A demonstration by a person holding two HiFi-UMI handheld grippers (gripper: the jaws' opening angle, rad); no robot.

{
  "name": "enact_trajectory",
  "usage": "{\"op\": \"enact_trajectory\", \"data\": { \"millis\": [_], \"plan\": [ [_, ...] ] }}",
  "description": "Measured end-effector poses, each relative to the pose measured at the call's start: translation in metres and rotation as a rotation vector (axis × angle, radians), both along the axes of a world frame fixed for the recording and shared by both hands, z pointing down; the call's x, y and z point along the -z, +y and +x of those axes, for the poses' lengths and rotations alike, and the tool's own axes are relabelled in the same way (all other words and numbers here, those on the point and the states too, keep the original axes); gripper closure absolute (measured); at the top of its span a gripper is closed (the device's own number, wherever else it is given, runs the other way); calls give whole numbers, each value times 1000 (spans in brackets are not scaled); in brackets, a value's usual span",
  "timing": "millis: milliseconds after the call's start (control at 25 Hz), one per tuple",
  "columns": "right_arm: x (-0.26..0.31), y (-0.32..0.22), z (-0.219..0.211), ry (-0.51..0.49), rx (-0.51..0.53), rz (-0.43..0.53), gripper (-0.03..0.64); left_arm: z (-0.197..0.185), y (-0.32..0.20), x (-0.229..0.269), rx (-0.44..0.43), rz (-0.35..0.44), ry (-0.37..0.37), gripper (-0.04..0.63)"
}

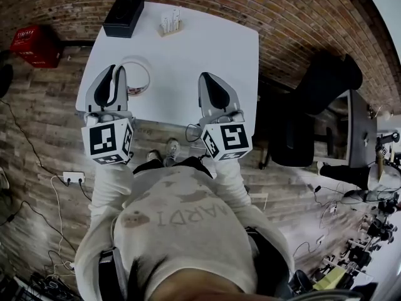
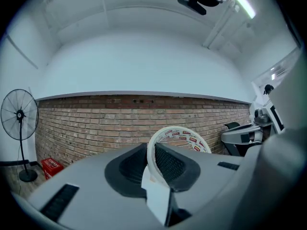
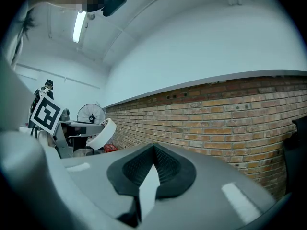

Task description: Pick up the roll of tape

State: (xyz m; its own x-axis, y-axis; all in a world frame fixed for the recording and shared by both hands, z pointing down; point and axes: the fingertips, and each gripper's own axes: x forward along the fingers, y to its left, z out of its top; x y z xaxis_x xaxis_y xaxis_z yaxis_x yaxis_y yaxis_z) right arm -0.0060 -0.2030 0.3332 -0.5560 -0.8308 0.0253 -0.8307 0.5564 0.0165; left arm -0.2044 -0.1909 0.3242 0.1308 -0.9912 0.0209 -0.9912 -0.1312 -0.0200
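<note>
My left claw point(image 1: 114, 69) is clamped on the tape point(image 1: 146, 74). In the left claw view the two pads pinch the white band of the roll point(image 2: 178, 133) between them, one pad inside the ring and one outside. The ring stands tilted above the claw point(image 2: 152, 150), with its red-printed inner face turned to the right. Behind it there is only the brick wall point(image 2: 96, 119).

From the right claw view I see the same roll point(image 3: 101, 134) out to the left. It is held up in the air on the left claw, in front of a fan point(image 3: 91, 113).

My right claw point(image 1: 210, 79) has its pads together at the tips point(image 3: 153, 150), and nothing is between them.

In the head view both claws sit at the near edge of the white tabletop point(image 1: 200, 42). The left claw is by the near-left corner and the right claw near the middle of that edge, well apart from the left. The roll lies over the left part of the tabletop, just inside its left edge.

A black box point(image 1: 124, 15) sits at the far-left corner, and a small stand point(image 1: 170, 24) sits near the far edge. Both are well apart from the claws, and bare white surface runs from the claws out to the right edge.

Past that right edge stands a black chair point(image 1: 313, 99). A red crate point(image 1: 36, 46) sits on the floor to the left.
</note>
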Motion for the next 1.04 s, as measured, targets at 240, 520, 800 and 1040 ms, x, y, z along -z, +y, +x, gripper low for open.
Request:
{"op": "enact_trajectory", "data": {
  "millis": [240,520,800,1040],
  "plan": [
    [4,5,2,-2,-12,8,606,0,7,1,-2,6,-1,537],
    [6,12,-2,4,-9,13,606,-1,13,6,-10,18,20,537],
    [7,16,-1,2,-15,17,606,-1,15,4,-10,20,22,536],
    [9,19,1,-1,-20,18,606,-1,18,6,-5,23,26,536]
  ]
}}
